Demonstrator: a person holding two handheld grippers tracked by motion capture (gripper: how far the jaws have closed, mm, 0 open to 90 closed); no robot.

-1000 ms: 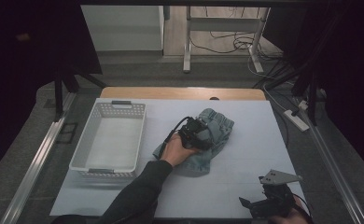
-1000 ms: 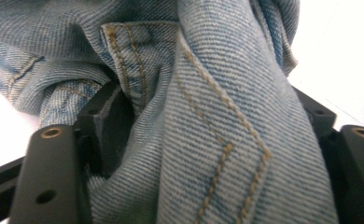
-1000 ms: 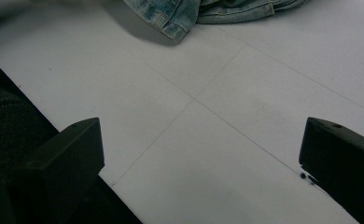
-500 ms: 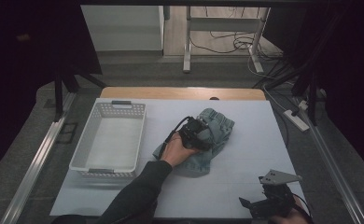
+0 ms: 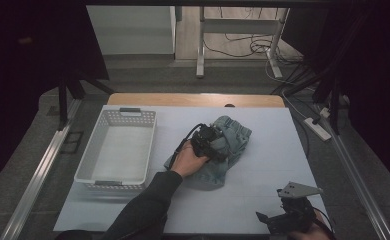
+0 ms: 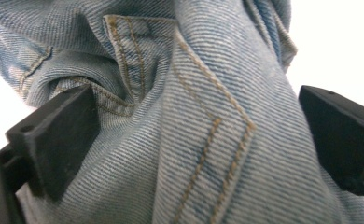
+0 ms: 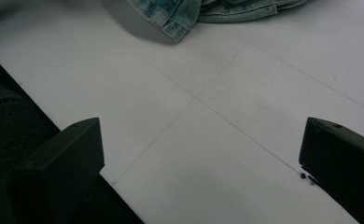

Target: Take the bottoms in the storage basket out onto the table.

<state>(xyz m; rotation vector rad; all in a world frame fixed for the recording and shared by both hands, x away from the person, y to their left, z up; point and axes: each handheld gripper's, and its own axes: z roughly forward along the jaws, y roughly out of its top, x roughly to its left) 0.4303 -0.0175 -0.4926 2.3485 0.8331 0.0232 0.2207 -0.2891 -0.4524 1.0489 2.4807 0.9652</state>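
Covering most of the scene, your desk [image 5: 263, 200] carries a pale sheet, and everything you work with sits on it. To the left stands the white basket [image 5: 117, 150], its slotted walls upright, well apart from your hands. Near the middle of the desk lie the jeans [image 5: 229, 145], bunched into a rumpled heap of light blue denim with tan stitching; a hem of them also peeks in at the top of the right gripper view [image 7: 171, 18]. Your left gripper [image 5: 209, 143] rests right on that heap, your hand behind it. Its jaws have just been opening and now stand wide; in the left gripper view a thick fold of the denim [image 6: 203, 140] bulges up between them, with the left pad [image 6: 59, 135] against the cloth and the right pad [image 6: 343, 140] clear of it, so nothing is clamped. Your right gripper [image 5: 283, 220] sits at the near right edge of the desk, well apart from the jeans, jaws spread wide over bare sheet.
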